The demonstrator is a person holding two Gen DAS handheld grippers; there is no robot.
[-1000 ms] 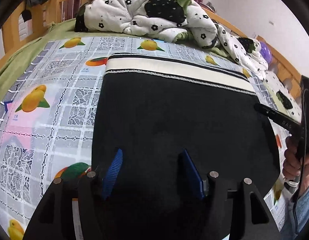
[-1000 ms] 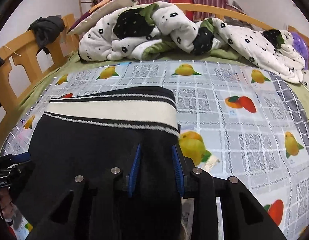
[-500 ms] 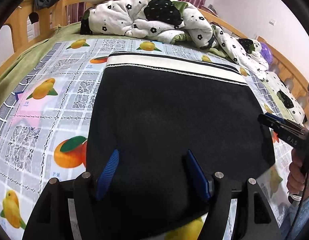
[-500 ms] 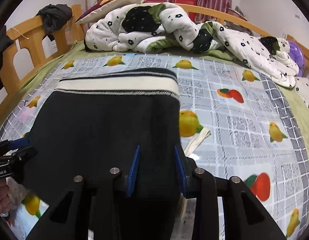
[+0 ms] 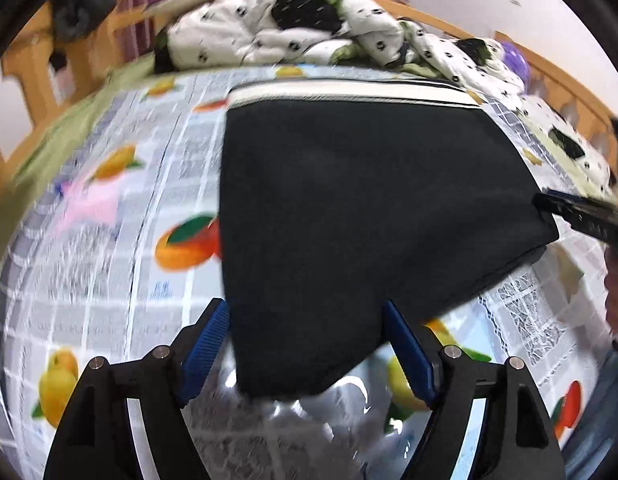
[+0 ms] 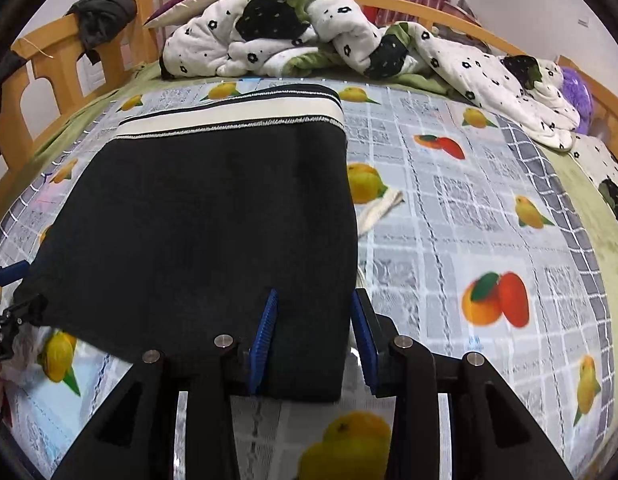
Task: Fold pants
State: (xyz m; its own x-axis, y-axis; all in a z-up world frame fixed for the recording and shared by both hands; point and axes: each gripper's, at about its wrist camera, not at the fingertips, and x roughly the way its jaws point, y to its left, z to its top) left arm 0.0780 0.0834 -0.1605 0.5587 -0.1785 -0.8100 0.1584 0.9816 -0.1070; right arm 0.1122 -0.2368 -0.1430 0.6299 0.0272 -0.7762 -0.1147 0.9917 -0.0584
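Folded black pants (image 5: 369, 200) (image 6: 209, 220) with a cream waistband (image 6: 229, 116) at the far end lie on a fruit-print cover (image 6: 489, 220). My left gripper (image 5: 305, 308) straddles their near left corner. Its jaws are opening and the pads stand clear of the cloth. In the right wrist view its tips (image 6: 23, 288) show at that corner. My right gripper (image 6: 315, 296) is open around the near right corner, with the cloth lying loose between the pads. One finger (image 5: 581, 216) of it shows at the pants' right edge.
A crumpled white flowered quilt (image 6: 309, 40) fills the far end of the bed. A wooden bed frame (image 6: 41, 60) with dark clothes hung on it runs along the left. A cream strip (image 6: 379, 208) lies beside the pants. A hand (image 5: 617, 292) is at the right.
Both grippers have drawn back toward the near edge of the pants, so that edge now shows between the fingers. The left jaws have spread wider.
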